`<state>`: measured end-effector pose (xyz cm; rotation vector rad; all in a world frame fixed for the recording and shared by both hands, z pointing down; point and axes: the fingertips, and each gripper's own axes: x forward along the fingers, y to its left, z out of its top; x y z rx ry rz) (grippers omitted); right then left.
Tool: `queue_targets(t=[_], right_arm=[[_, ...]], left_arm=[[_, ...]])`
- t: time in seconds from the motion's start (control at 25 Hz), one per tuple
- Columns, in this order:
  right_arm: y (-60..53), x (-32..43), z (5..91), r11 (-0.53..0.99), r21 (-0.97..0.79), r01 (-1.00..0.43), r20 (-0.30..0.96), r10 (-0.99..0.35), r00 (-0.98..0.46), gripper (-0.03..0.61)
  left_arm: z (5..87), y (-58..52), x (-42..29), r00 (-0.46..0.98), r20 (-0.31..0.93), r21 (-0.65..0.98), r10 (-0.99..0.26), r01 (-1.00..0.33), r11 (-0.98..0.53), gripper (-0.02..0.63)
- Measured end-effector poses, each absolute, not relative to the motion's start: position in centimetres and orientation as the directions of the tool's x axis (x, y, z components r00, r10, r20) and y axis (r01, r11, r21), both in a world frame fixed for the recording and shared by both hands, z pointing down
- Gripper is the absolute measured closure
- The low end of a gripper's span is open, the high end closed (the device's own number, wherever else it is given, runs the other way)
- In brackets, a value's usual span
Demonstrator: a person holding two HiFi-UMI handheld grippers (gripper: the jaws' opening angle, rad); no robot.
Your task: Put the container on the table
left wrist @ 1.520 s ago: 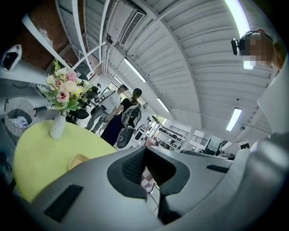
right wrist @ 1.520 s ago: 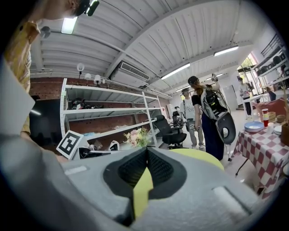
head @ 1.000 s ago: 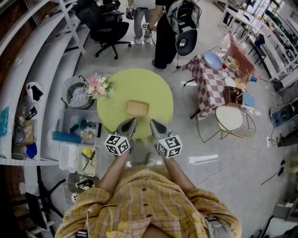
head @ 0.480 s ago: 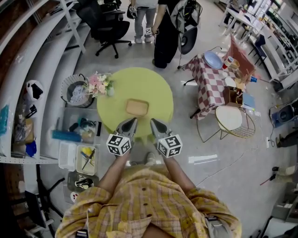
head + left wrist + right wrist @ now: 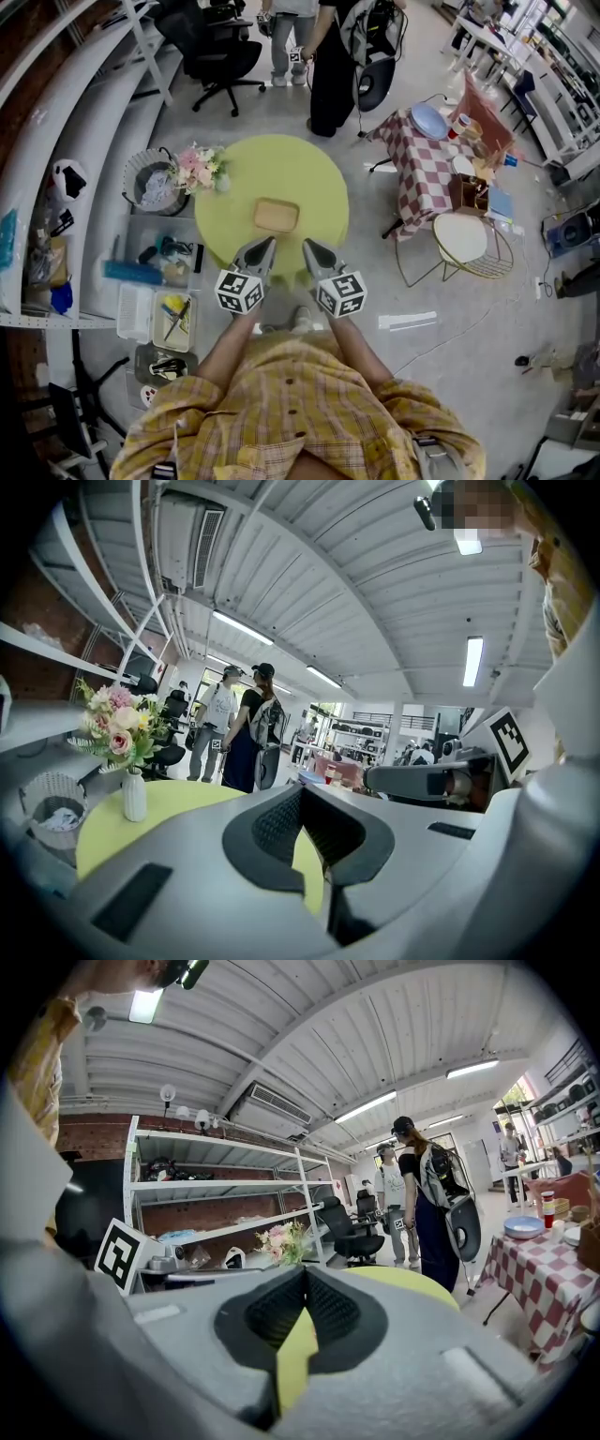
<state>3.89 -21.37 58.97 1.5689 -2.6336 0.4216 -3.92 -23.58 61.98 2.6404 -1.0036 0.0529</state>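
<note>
Unmoved, left hand-held gripper (image 5: 262, 247), right hand-held gripper (image 5: 312, 249), table (image 5: 281, 169) edge, container (image 5: 277, 217) centred

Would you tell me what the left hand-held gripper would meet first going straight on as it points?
Probably the tan container on the green table, just ahead of the left hand-held gripper; how high the gripper rides is unclear.
</note>
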Motion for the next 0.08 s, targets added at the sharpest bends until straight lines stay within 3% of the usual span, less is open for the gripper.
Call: queue_targets(t=[0.08], right_arm=[[-21.40, 3.95, 59.05, 0.451, -0.207, -0.868, 0.179, -0.855, -0.487, 0.580]], left_arm=[[61.92, -23.65, -3.91, 0.750, 0.142, 0.274, -0.646, -0.657, -0.703, 0.609]])
